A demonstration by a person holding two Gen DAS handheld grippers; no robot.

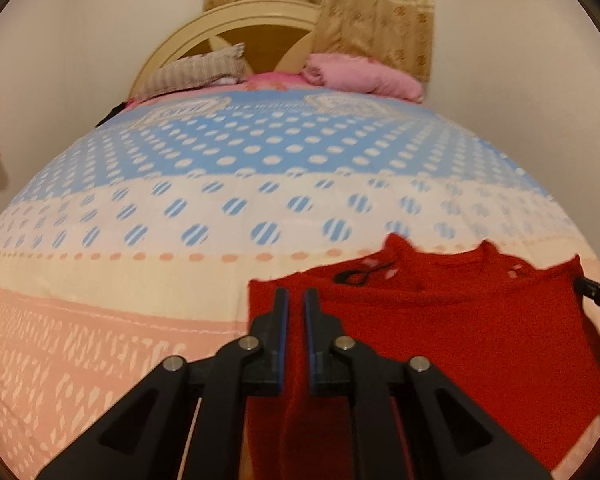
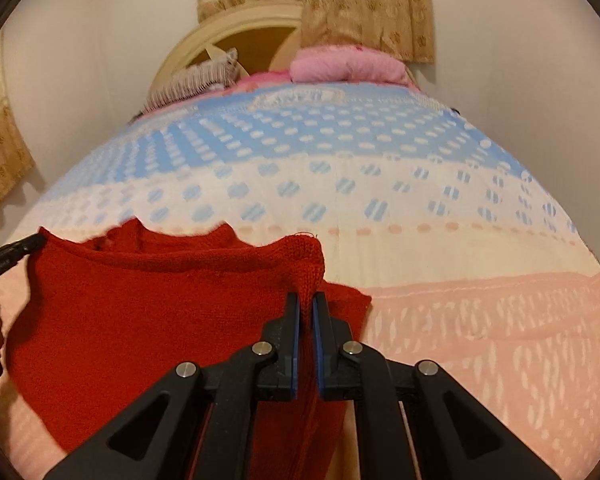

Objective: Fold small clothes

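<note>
One red sweater (image 1: 460,340) hangs stretched between two grippers over the bed (image 1: 180,280). The left gripper (image 1: 295,300) pinches its left edge, the right gripper (image 2: 306,304) its right edge. Two pillows (image 1: 360,76) lie far ahead.

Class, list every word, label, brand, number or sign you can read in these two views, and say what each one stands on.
Nothing can be quoted.
Left gripper: small pale print on its side, too small and blurred to read.
Bedspread: framed motifs near the pillows, too blurred to tell if they hold letters.
Red sweater: no label or text in view.
</note>
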